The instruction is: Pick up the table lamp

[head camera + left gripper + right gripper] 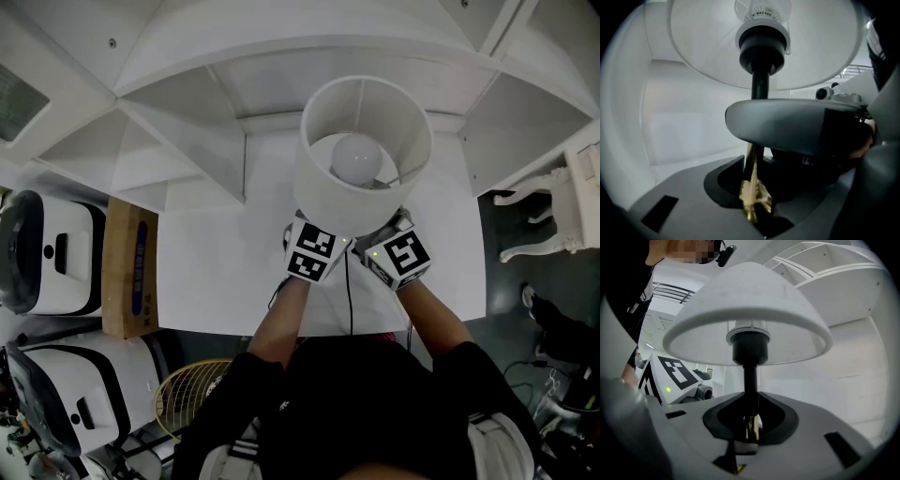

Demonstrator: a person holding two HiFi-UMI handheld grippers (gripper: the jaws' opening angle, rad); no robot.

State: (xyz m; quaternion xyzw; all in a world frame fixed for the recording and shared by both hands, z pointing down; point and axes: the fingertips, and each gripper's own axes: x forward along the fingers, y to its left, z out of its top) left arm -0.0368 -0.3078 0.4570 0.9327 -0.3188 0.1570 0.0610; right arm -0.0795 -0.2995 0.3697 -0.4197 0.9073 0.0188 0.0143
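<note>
We reach both arms forward, left forearm (279, 321) and right forearm (437, 315) angling in toward each other, so the left tongs (315, 249) and right tongs (397, 255) sit side by side with their marker cubes uppermost and almost touching. Each pair has its jaws closed on the lamp stem (750, 380) — the right tongs crossing just above the left.

Matt white lampshade (323, 202) over a glossy, gold-coloured metal stem (751, 187).
</note>
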